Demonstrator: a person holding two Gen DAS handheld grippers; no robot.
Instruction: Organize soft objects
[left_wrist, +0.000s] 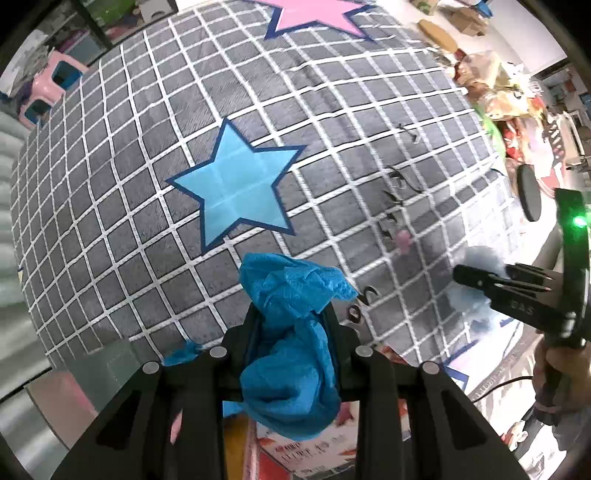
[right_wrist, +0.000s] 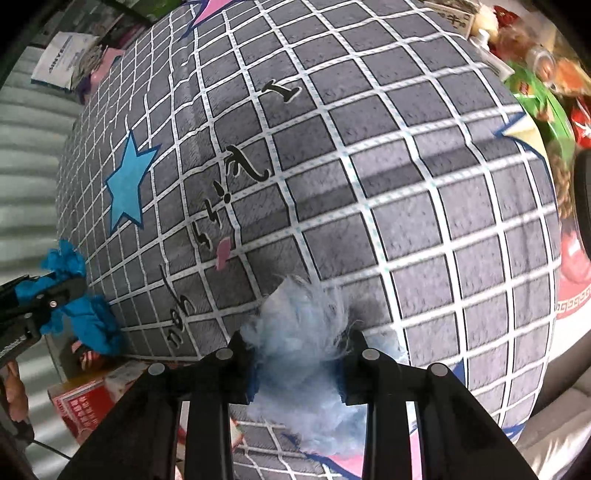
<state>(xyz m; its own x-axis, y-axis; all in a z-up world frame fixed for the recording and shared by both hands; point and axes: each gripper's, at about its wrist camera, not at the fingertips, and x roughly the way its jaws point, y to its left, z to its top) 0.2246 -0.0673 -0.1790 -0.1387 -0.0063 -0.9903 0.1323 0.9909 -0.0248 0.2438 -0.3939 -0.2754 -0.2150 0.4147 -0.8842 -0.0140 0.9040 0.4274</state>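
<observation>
My left gripper (left_wrist: 291, 317) is shut on a crumpled bright blue cloth (left_wrist: 291, 354), which hangs bunched between its black fingers above the grey checked rug (left_wrist: 147, 221). My right gripper (right_wrist: 299, 350) is shut on a fluffy pale blue tuft (right_wrist: 303, 328), held over the same rug (right_wrist: 424, 221). In the left wrist view the right gripper (left_wrist: 461, 275) shows at the right edge with the pale fluff (left_wrist: 480, 254) at its tip. The right wrist view shows the left gripper (right_wrist: 79, 286) at the far left, the blue cloth (right_wrist: 88, 321) bulging around its fingers.
The rug carries a blue star (left_wrist: 236, 192), a pink star (left_wrist: 314, 14), black script and a small pink scrap (right_wrist: 222, 253). Red printed boxes (right_wrist: 81, 406) lie near the rug's near edge. Snack packets (right_wrist: 543, 81) crowd the far right. A pink stool (left_wrist: 51, 88) stands far left.
</observation>
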